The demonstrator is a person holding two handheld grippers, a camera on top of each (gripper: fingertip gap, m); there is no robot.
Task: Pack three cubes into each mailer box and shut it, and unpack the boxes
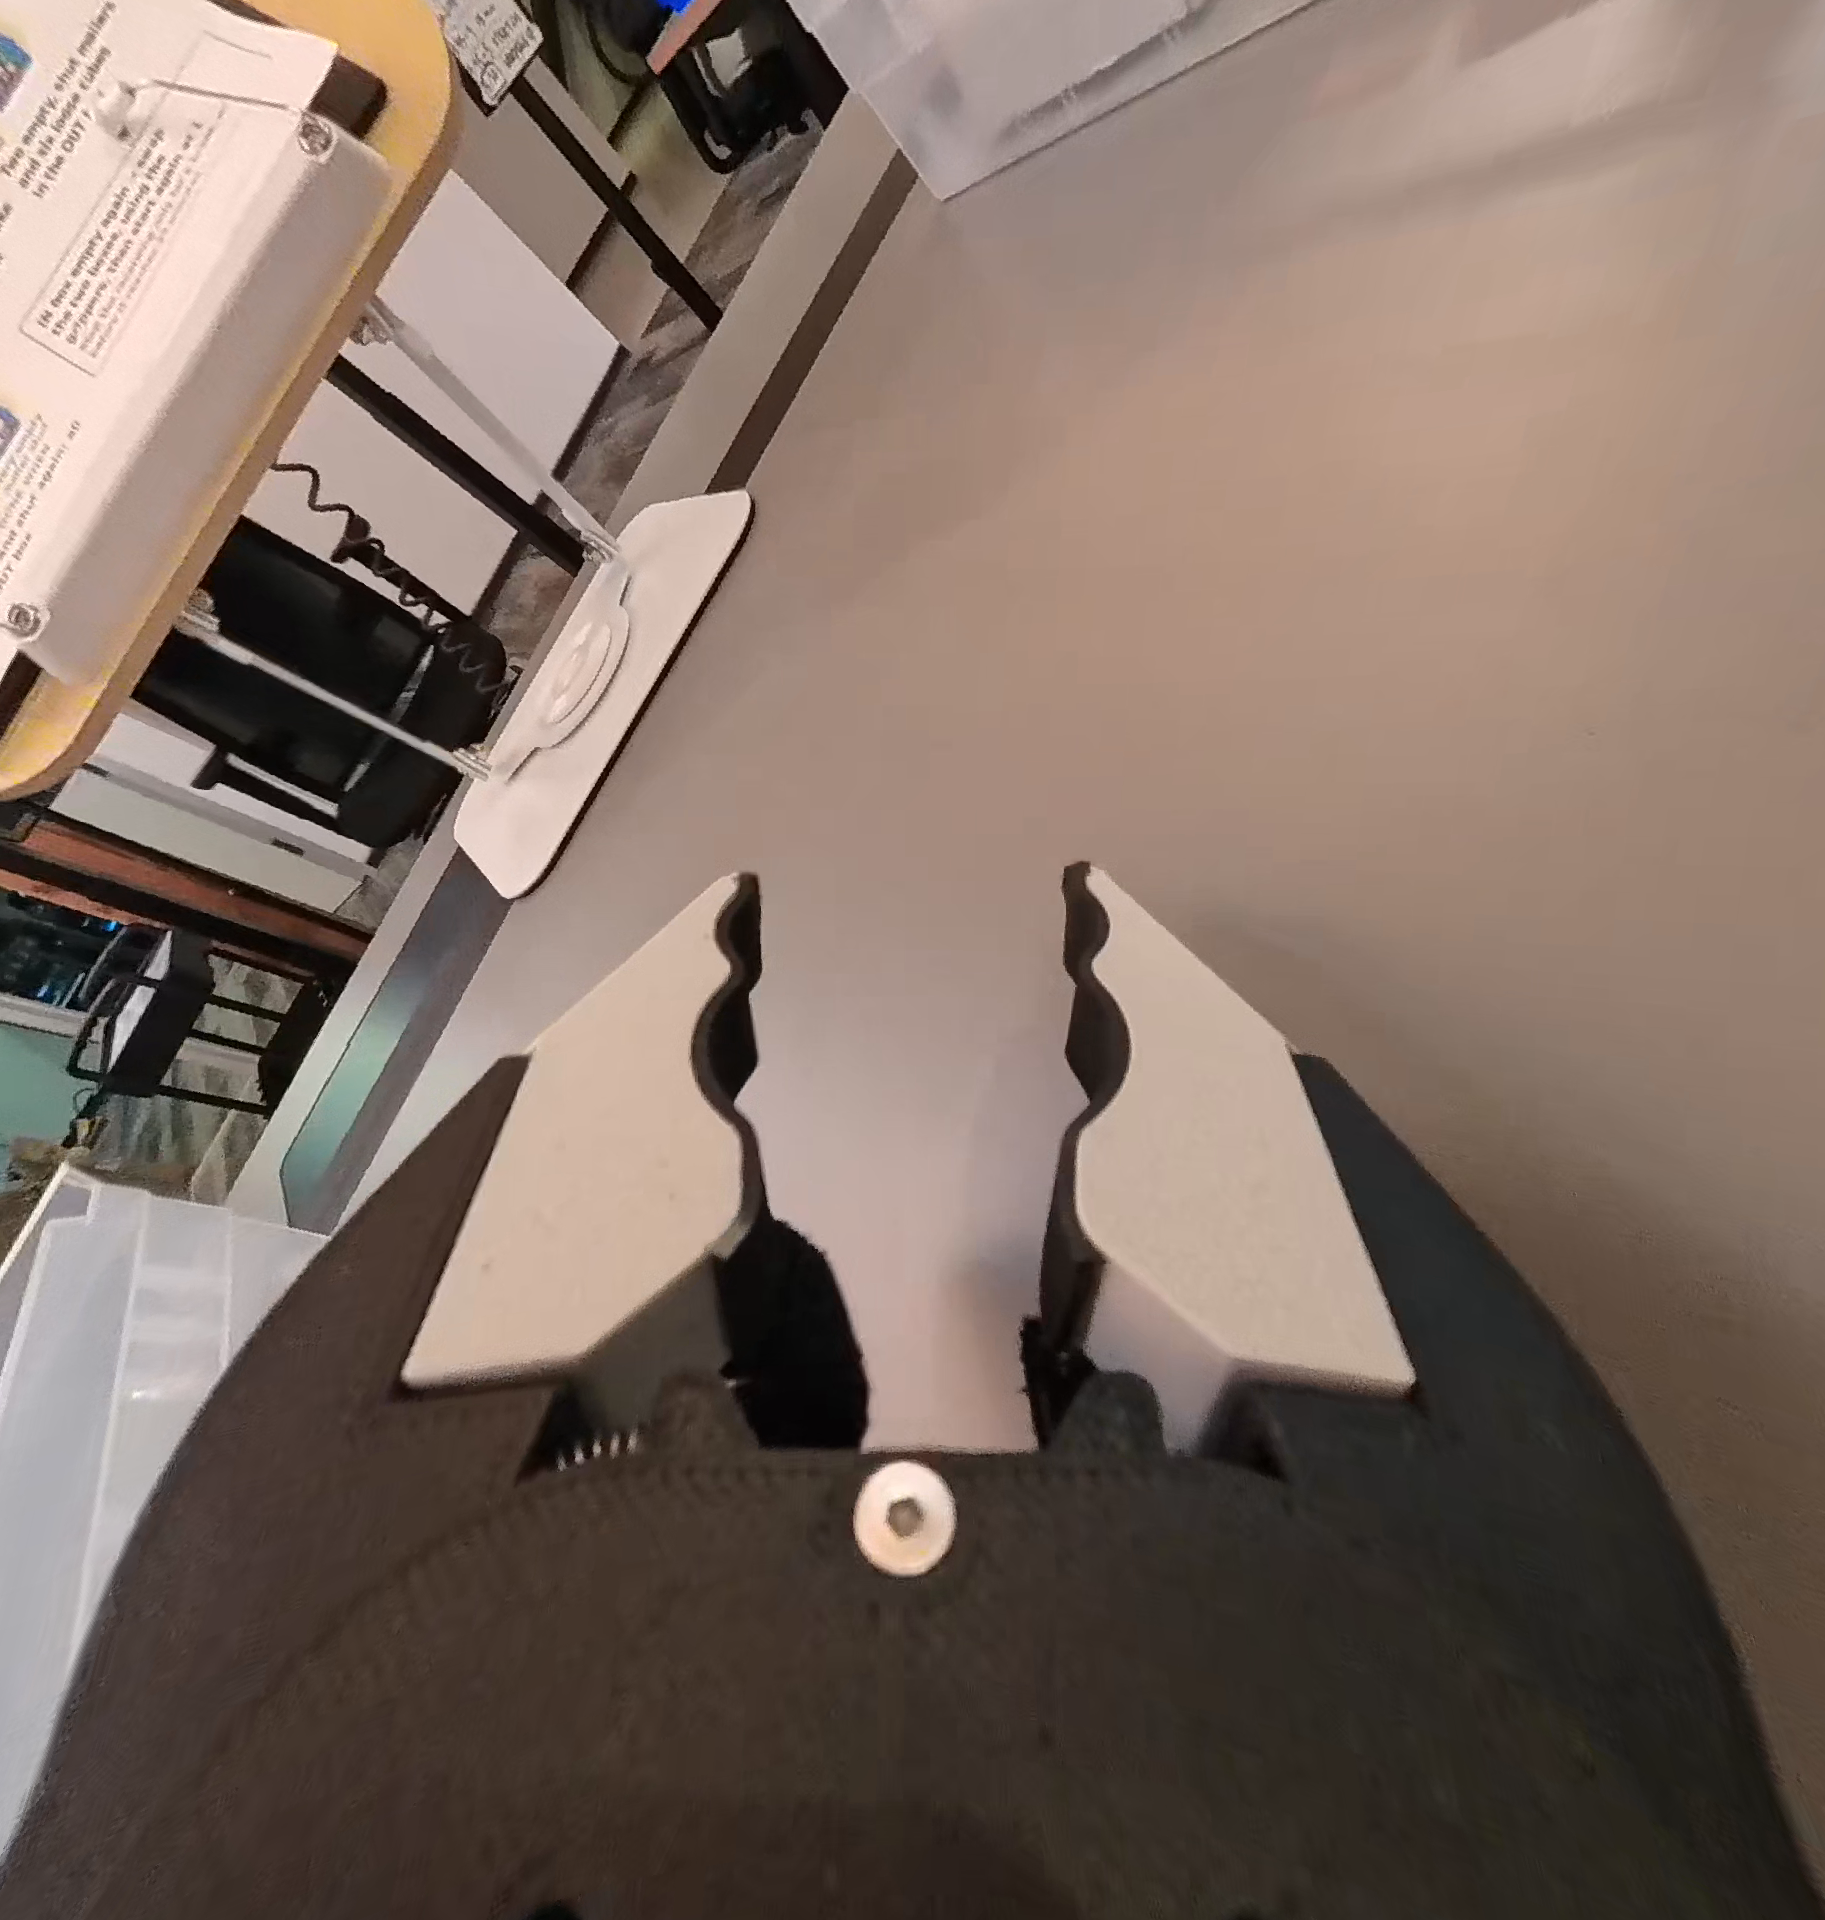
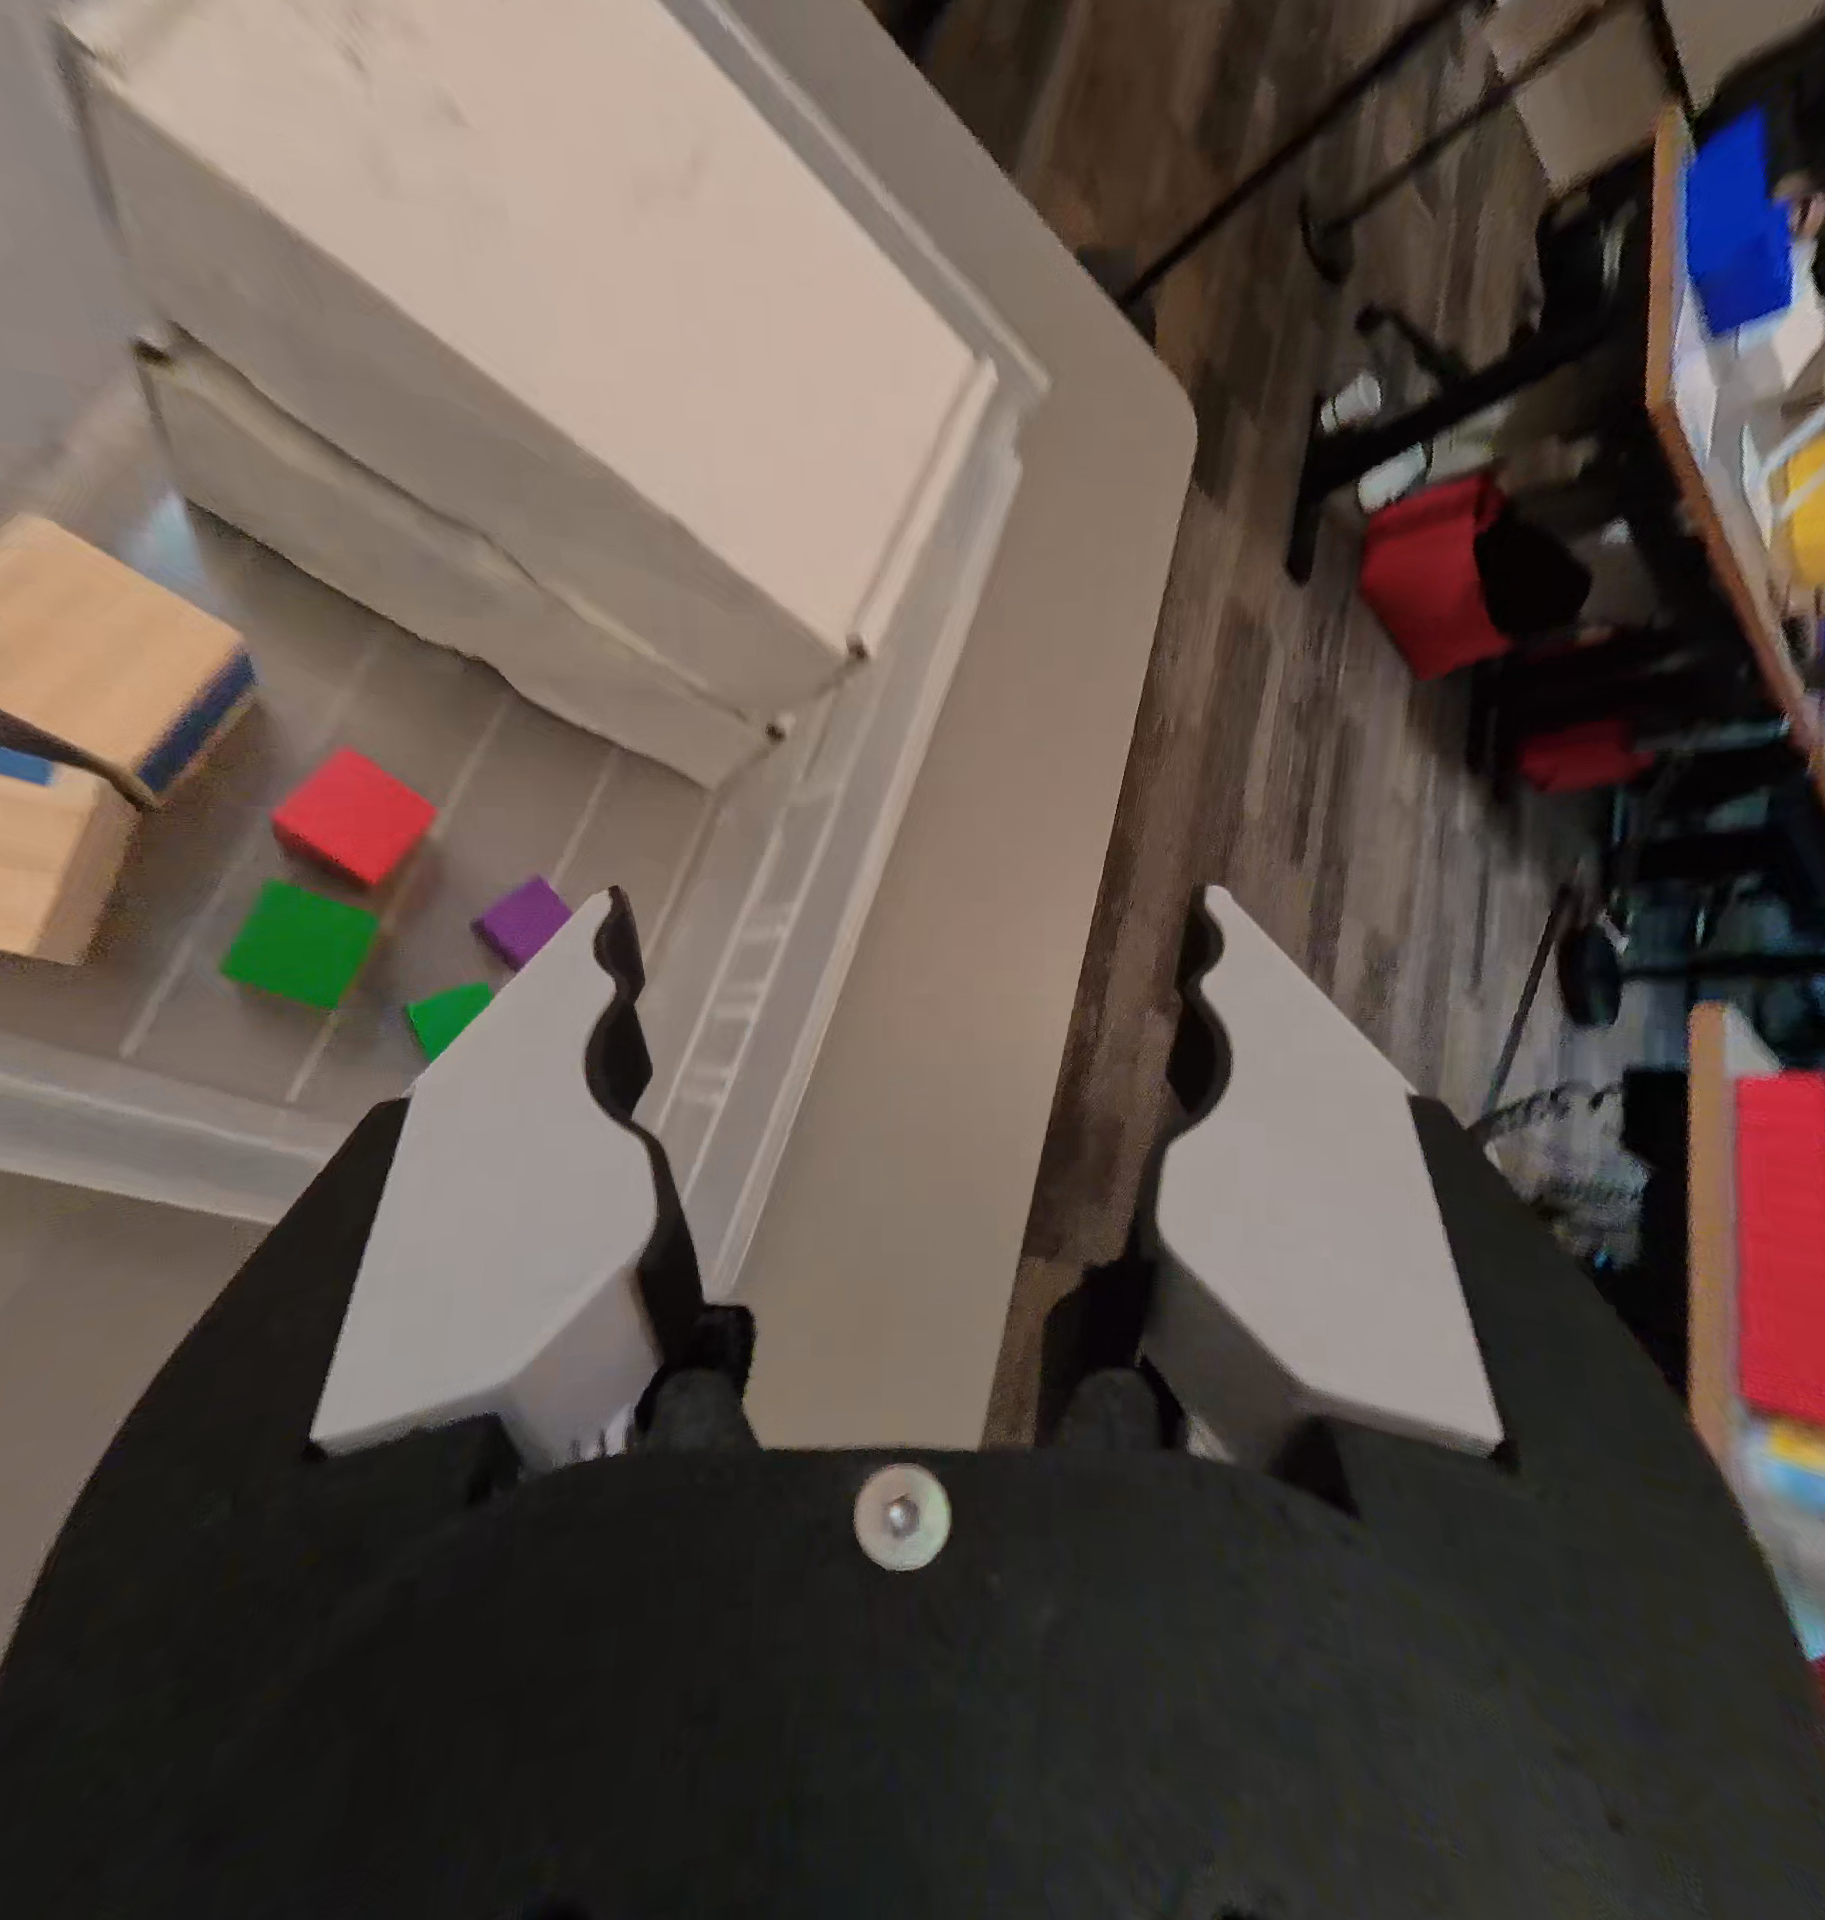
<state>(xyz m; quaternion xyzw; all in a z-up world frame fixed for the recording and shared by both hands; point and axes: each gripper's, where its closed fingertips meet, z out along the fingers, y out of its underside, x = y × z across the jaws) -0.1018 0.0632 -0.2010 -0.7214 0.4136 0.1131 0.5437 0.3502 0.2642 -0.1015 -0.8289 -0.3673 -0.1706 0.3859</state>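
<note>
Grey table (image 1: 1303, 520) beneath both empty, wide-open claws (image 1: 910, 894) (image 2: 910, 914); wood-plank floor (image 2: 1261, 727) beyond.

Soft, warm, dimmish indoor light; motion blur smears everything beyond the right tool (image 2: 908, 914), perhaps worst rightward; edges bend.

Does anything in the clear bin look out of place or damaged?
Nothing stands out. The white mailer box sits shut in the clear bin, undamaged, and the red cube, green cube and purple cube lie loose on its floor.
</note>
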